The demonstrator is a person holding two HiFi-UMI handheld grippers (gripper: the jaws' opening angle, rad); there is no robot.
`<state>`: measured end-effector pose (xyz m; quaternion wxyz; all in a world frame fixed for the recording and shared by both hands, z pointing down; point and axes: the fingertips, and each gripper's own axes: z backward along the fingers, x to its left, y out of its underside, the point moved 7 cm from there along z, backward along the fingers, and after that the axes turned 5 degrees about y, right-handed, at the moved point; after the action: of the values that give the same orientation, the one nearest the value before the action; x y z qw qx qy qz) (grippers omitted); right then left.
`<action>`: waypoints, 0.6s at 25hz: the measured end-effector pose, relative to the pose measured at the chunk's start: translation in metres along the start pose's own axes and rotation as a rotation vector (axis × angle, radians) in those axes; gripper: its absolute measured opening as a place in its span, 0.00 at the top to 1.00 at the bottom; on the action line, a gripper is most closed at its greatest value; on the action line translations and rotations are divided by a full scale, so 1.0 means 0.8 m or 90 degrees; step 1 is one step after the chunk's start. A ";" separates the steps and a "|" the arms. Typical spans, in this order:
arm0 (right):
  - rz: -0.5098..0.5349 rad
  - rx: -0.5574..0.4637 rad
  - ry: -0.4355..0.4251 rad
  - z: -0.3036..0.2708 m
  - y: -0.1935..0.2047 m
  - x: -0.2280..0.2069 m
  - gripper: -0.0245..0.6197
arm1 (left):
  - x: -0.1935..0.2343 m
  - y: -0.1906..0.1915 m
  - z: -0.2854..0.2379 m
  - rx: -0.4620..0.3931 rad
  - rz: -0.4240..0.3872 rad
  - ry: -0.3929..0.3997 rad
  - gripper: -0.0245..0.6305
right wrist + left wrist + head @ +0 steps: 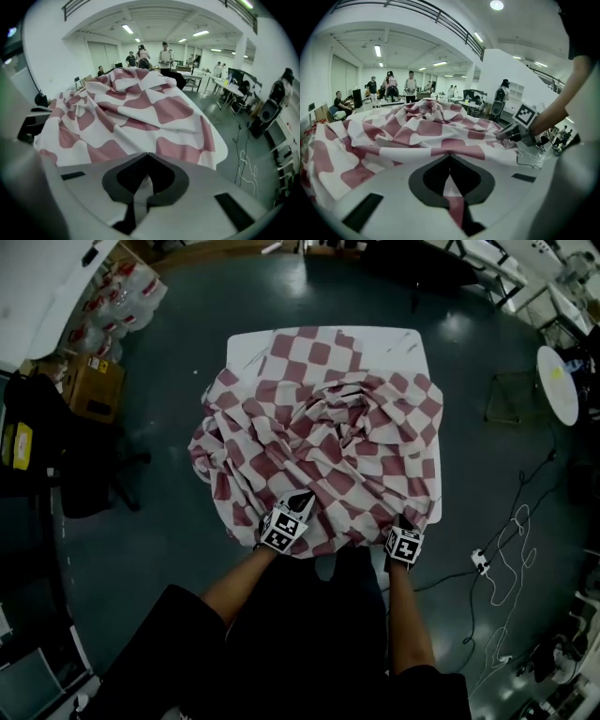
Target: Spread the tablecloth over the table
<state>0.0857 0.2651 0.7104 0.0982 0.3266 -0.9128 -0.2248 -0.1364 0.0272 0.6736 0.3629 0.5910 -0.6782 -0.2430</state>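
A red-and-white checked tablecloth (323, 446) lies bunched in deep folds on a white table (251, 345); only the table's far left corner shows bare. The cloth hangs over the left and near sides. My left gripper (298, 498) is shut on the cloth's near edge; in the left gripper view a strip of cloth (451, 190) runs through the closed jaws. To the right along the same edge, my right gripper (401, 523) is shut on the cloth, and the pinched fabric (140, 187) shows between its jaws. In the left gripper view the right gripper (506, 133) appears at the right.
A dark office chair (84, 474) stands left of the table, with cardboard boxes (94, 385) behind it. White cables (506, 559) trail on the floor at the right, near a round white table (559, 381). Several people stand far off in the room.
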 end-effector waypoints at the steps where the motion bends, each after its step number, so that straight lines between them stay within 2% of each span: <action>1: 0.011 -0.003 -0.024 0.000 0.007 -0.012 0.94 | -0.009 -0.003 -0.019 0.007 -0.001 -0.003 0.95; 4: 0.074 -0.076 -0.080 0.009 -0.011 -0.022 0.94 | -0.018 -0.009 -0.047 0.014 0.008 -0.023 0.95; 7: 0.098 -0.128 -0.087 0.013 -0.064 -0.034 0.93 | -0.025 -0.029 -0.043 0.009 0.022 -0.046 0.95; 10: 0.109 -0.124 -0.101 -0.017 -0.106 -0.049 0.93 | -0.035 -0.034 -0.036 0.016 0.038 -0.090 0.95; 15: 0.224 -0.060 -0.151 -0.088 -0.130 -0.073 0.94 | -0.077 -0.050 -0.026 -0.022 0.068 -0.204 0.95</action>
<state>0.2111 0.2065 0.7211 0.0431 0.1289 -0.9494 -0.2831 -0.0927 0.0822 0.6435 0.2726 0.5013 -0.7537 -0.3260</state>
